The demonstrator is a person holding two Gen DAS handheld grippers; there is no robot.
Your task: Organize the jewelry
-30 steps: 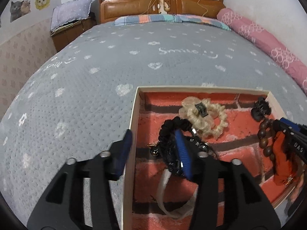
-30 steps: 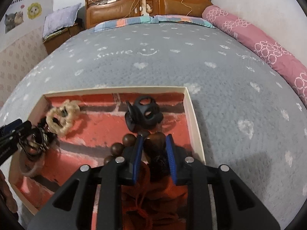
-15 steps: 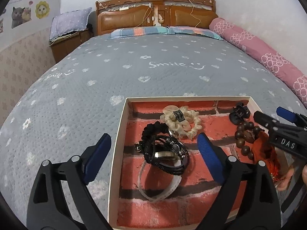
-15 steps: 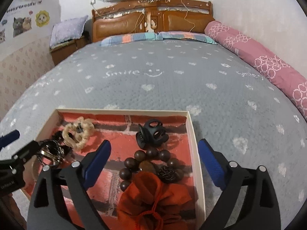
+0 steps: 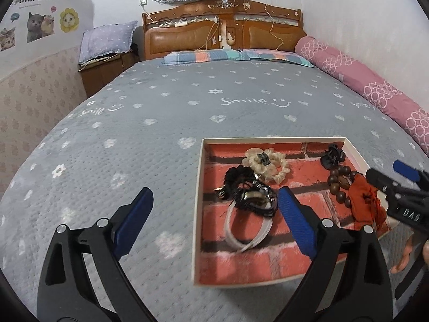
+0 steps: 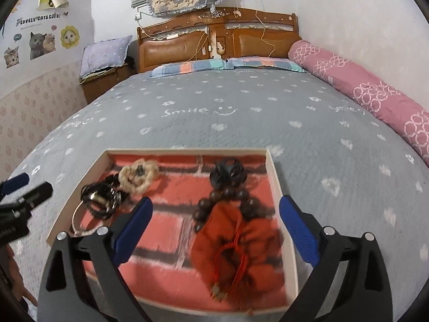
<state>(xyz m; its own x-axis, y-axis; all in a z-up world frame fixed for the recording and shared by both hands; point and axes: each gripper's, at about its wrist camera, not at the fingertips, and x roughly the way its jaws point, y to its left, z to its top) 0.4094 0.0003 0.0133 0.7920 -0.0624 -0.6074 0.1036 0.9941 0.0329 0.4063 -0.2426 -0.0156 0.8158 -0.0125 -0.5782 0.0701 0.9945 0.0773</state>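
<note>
Both grippers have drawn back, jaws just opened wide (nothing held); the left gripper (image 5: 214,212) sits nearest the bracelets (image 5: 249,193), right gripper (image 6: 214,214) over the pouch (image 6: 236,244).

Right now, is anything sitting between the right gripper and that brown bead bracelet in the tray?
Yes. The orange pouch lies in front of the open right gripper and overlaps the near side of the bead bracelet; the far beads stay exposed.

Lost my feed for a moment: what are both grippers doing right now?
Left gripper: open, jaws just opened, holding nothing.
Right gripper: open, jaws just opened, holding nothing; orange pouch lies in the tray.
</note>
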